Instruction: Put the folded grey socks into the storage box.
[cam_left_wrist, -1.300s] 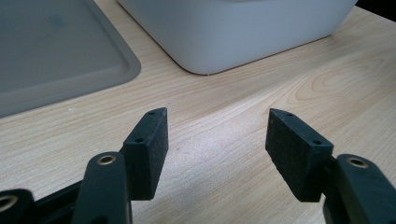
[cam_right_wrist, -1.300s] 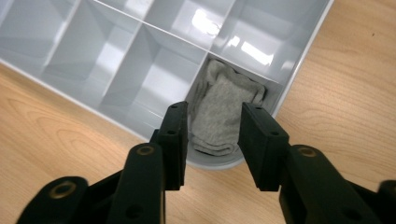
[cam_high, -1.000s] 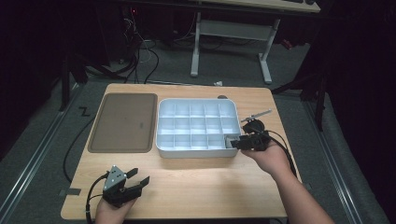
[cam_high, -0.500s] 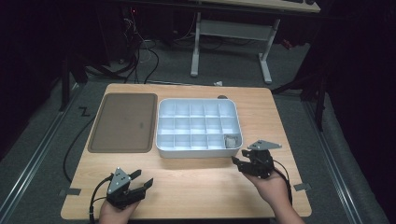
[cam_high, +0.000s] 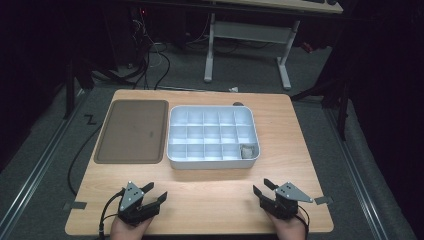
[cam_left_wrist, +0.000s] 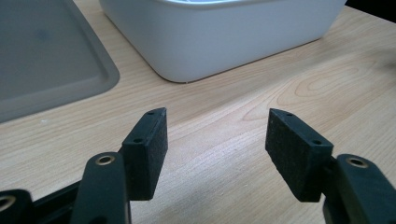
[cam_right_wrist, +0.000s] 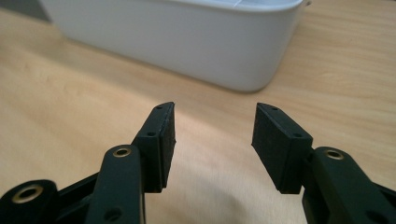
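I am resting both hands at the near edge of the table (cam_high: 210, 200), well back from the white sorting box (cam_high: 214, 160). My right tongs (cam_high: 266, 190) are standing wide with nothing between the pads; their jaws have just been opening, and in the right gripper view only bare wood is lying between the 2 black fingers (cam_right_wrist: 161, 140), with the box wall (cam_right_wrist: 177, 42) a little way ahead. My left tongs (cam_high: 156, 192) are also gaping wide and empty, pointing at the near corner of the box (cam_left_wrist: 219, 42), with the edge of the brown tray (cam_left_wrist: 51, 70) off to one side.

The small pale piece (cam_high: 247, 151) is sitting in the near right compartment of the box, apart from both tongs. The other compartments are looking empty from above, and the brown tray (cam_high: 132, 131), just beside the box on its left, is showing nothing on it.

I am judging this as the pause after a drop-off: the piece is lying in its cell and both tools are parked. If another piece is coming, the next move is calling for a reach out from here with the jaws kept wide, then a gentle close once the pads are flanking it.
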